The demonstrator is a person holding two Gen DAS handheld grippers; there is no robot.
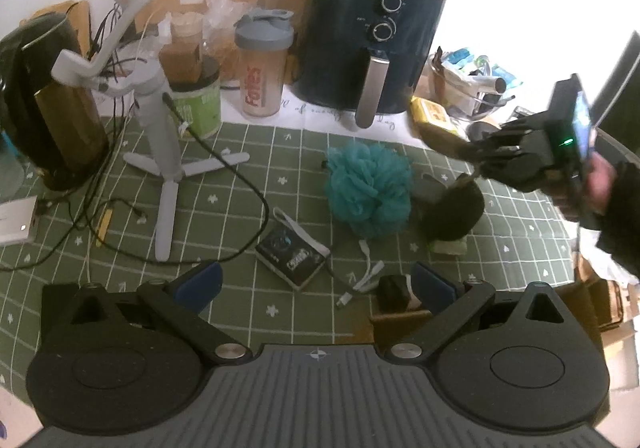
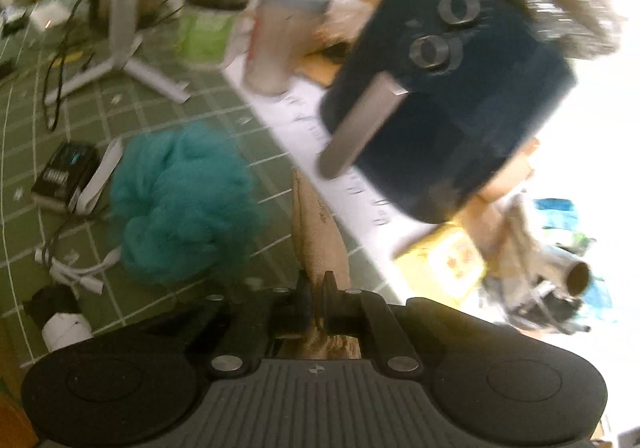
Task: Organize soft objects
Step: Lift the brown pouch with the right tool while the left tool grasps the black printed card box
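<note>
- The left gripper (image 1: 316, 284) hangs over the near part of the green checked cloth (image 1: 248, 151), its blue-padded jaws spread wide with nothing between them
- The right gripper (image 2: 316, 298) has its jaws pressed together on a tan, cloth-like soft piece (image 2: 316, 224) that sticks out toward 12 o'clock; the right wrist view is blurred, so what the piece is I cannot tell
- In the left wrist view that gripper (image 1: 476, 167) comes in from 3 o'clock, touching a dark fuzzy object (image 1: 452, 207) lying on the cloth
- A teal bath pouf (image 1: 368, 187) sits mid-cloth, just beside the dark object, at its 9 o'clock
- Open cloth remains between the pouf and the white tripod stand (image 1: 160, 151) at 10 o'clock, crossed by a black cable (image 1: 240, 175)
- A small dark box (image 1: 292, 256) and a white cable (image 1: 368, 276) lie near the left gripper's 12 o'clock
- The far edge is crowded: a dark kettle (image 1: 48, 99), a green tub (image 1: 200, 103), a shaker bottle (image 1: 262, 63) and a navy air fryer (image 1: 372, 47) with bagged items on top
- A glass bowl (image 1: 460, 87) at 2 o'clock holds mixed packets and a tube
- A cardboard box (image 1: 404, 320) by the left gripper's right finger holds a rolled black-and-white item (image 1: 400, 292)
</note>
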